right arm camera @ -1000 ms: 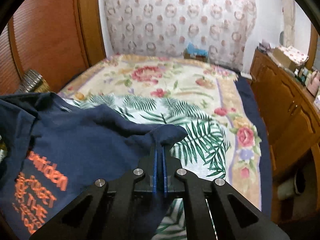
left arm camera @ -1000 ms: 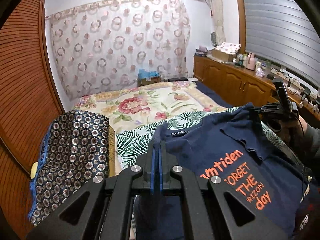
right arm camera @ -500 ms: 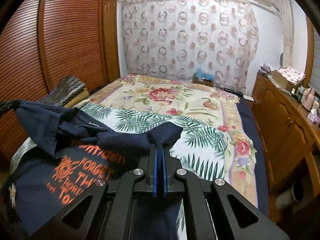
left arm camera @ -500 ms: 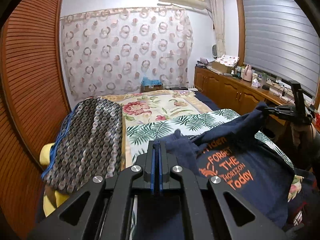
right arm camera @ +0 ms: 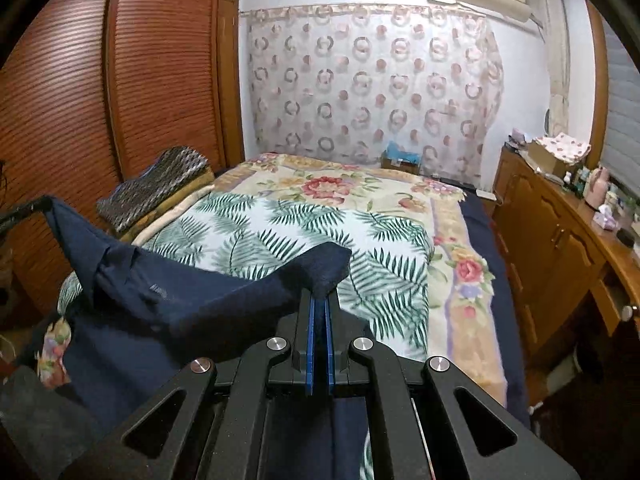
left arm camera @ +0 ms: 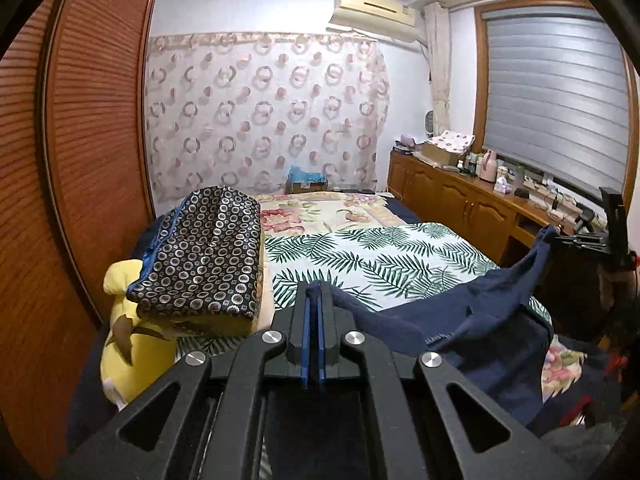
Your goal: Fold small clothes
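Note:
A navy T-shirt (left arm camera: 460, 320) hangs stretched between my two grippers over the near end of the bed. My left gripper (left arm camera: 314, 291) is shut on one pinched corner of it. In the left wrist view my right gripper (left arm camera: 560, 236) holds the other corner up at the far right. The right wrist view shows the right gripper (right arm camera: 319, 296) shut on a bunched fold of the navy T-shirt (right arm camera: 160, 300), while the left gripper (right arm camera: 40, 204) grips the far corner at the left edge. The shirt's printed side is hidden.
The palm-leaf cover (left arm camera: 380, 252) lies over a floral bedspread (right arm camera: 460, 248). A folded ring-patterned blanket (left arm camera: 200, 252) rests on a yellow plush (left arm camera: 124, 344) at the bed's left. Slatted wardrobe doors (right arm camera: 60, 120) stand left, a wooden sideboard (right arm camera: 560, 232) with small items right.
Both grippers have drawn back from the bed with the shirt held between them. The orange print has dropped out of sight, and more of the palm-leaf cover shows.

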Available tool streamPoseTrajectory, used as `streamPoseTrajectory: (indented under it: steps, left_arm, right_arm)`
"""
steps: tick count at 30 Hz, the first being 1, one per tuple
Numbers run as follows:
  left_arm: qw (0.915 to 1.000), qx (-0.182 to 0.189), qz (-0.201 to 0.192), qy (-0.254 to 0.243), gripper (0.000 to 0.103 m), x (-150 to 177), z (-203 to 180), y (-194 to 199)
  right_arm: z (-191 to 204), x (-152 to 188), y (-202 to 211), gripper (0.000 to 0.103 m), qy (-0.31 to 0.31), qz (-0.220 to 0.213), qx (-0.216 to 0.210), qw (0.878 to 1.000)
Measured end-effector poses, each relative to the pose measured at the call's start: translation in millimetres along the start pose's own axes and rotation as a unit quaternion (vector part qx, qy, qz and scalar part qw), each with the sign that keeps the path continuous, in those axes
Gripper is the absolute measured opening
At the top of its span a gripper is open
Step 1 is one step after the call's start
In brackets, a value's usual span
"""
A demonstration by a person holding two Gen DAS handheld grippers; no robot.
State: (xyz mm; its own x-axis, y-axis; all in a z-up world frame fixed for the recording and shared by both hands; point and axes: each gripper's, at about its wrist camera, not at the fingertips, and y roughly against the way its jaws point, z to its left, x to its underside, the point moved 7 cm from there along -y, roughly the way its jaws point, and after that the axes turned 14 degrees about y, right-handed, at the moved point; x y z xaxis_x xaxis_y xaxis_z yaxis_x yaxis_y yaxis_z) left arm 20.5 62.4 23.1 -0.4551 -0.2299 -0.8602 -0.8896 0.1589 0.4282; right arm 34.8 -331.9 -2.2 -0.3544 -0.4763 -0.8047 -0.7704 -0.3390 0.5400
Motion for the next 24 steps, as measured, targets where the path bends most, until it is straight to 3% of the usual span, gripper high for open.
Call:
streamPoseTrajectory:
  steps: [7, 13, 24]
  left_arm:
    - [0.9994, -0.014, 0.027, 0.016, 0.004, 34.4, 14.6, 4.9]
    - [0.9965, -0.049, 0.062, 0.027, 0.004, 63.7, 32.4, -15.7]
    - [0.9959, -0.045, 0.072, 0.032, 0.004, 74.0, 35.1, -16.4]
  right_arm:
    - [10.1, 21.7, 10.2, 0.004, -0.019, 0.015, -0.028, 0.999]
    - [2.6, 49.4, -17.8, 0.004, -0.052, 0.064, -0.039, 0.996]
    - [-1.2, 39.9, -27.5, 0.004, -0.059, 0.087, -0.038, 0.994]
